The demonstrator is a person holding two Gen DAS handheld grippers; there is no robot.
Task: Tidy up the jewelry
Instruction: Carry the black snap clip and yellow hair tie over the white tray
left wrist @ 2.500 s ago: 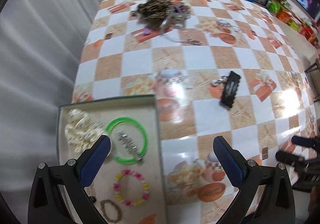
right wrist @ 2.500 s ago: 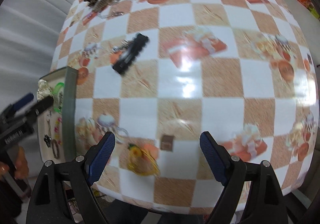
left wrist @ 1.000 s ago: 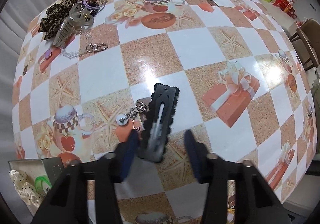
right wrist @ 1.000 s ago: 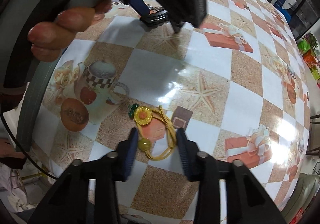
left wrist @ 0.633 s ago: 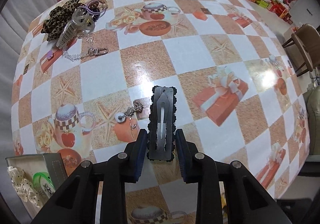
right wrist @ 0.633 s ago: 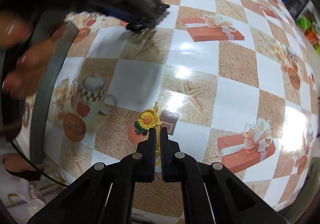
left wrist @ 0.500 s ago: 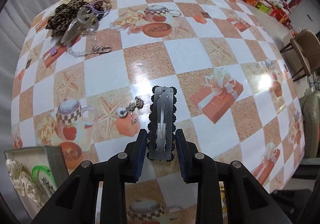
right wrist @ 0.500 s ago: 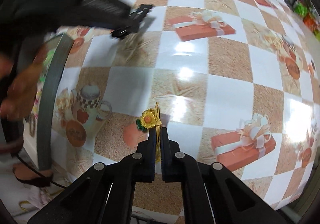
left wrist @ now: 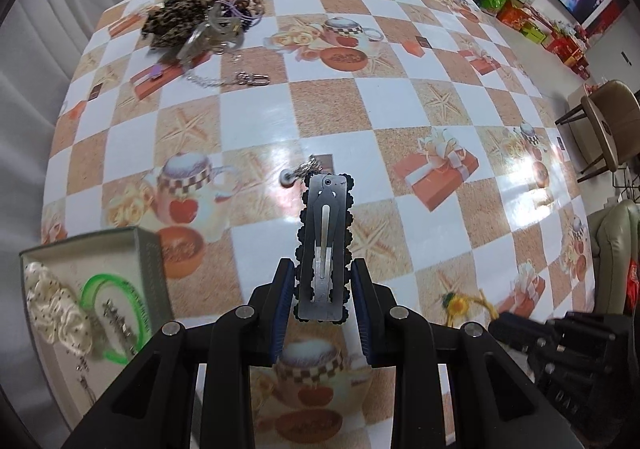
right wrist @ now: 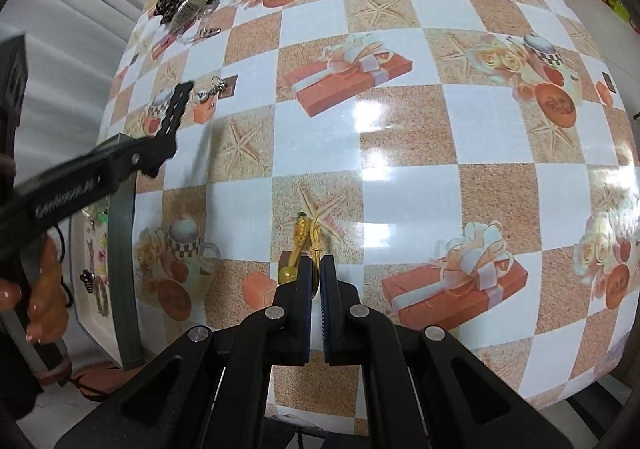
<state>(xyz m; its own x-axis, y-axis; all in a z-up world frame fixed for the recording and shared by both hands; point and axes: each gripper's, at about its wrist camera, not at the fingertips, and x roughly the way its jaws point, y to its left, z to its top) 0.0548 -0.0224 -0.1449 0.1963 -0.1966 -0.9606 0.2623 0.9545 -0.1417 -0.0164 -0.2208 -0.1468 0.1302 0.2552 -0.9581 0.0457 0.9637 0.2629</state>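
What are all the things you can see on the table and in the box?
hair clip: 1, black and silver, held above the table
flower tie: 1, yellow, pinched in right gripper
charm: 1, silver, mid table
pile: 1, leopard scrunchie, clips, chain, far corner
box: 1, grey-green, near left edge
bangle: 1, green, in box
scrunchie: 1, cream, in box
table: 1, orange-white checks
left gripper: jaws shut on clip
right gripper: jaws shut on tie

Black scallop-edged hair clip [left wrist: 325, 249] with metal snap, held off the table, pointing away. Yellow sunflower hair tie [right wrist: 306, 239] pinched by its cord, flower end dangling forward. Green-walled tray [left wrist: 150, 261] at the table's edge holds a green bangle [left wrist: 114, 319] and a cream scrunchie [left wrist: 56, 309].
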